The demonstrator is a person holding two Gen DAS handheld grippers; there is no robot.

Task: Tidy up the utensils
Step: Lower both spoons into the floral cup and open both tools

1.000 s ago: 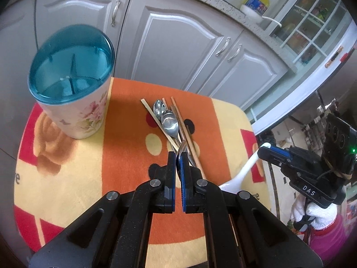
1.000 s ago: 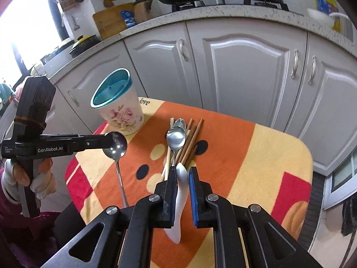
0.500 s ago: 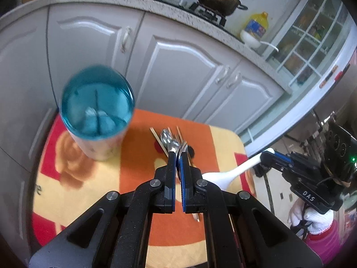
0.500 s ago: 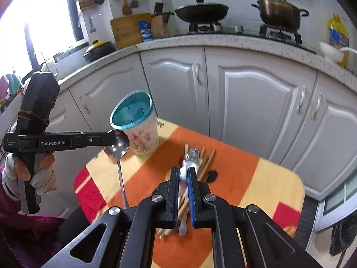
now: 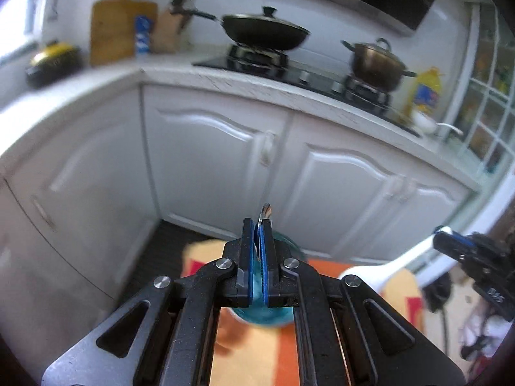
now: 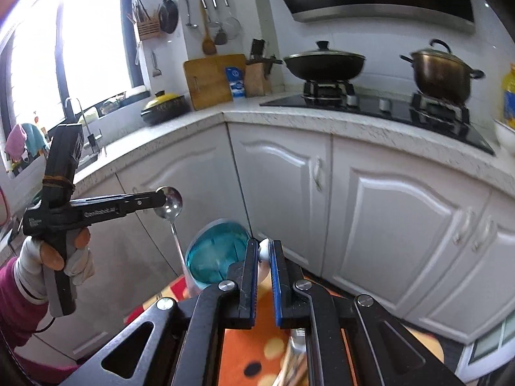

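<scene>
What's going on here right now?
A person is sorting utensils with a gripper in each hand. The left gripper is shut on a metal spoon, its handle hanging down. The right gripper is shut on a white spoon. Both are held in the air near the blue-topped utensil holder, which stands on the orange mat. More utensils remain on the mat.

A black lidded wok (image 6: pixel 324 63) and a bronze lidded pot (image 6: pixel 441 70) sit on the burners of a black hob (image 6: pixel 379 106), set into a speckled white worktop (image 6: pixel 289 120). Left of the wok – a knife block (image 6: pixel 257 75), a blue-and-white packet (image 6: pixel 236 84) and a wooden chopping board (image 6: pixel 210 80) leaning on the wall. White panelled cabinet doors (image 6: pixel 402 225) run below.
</scene>
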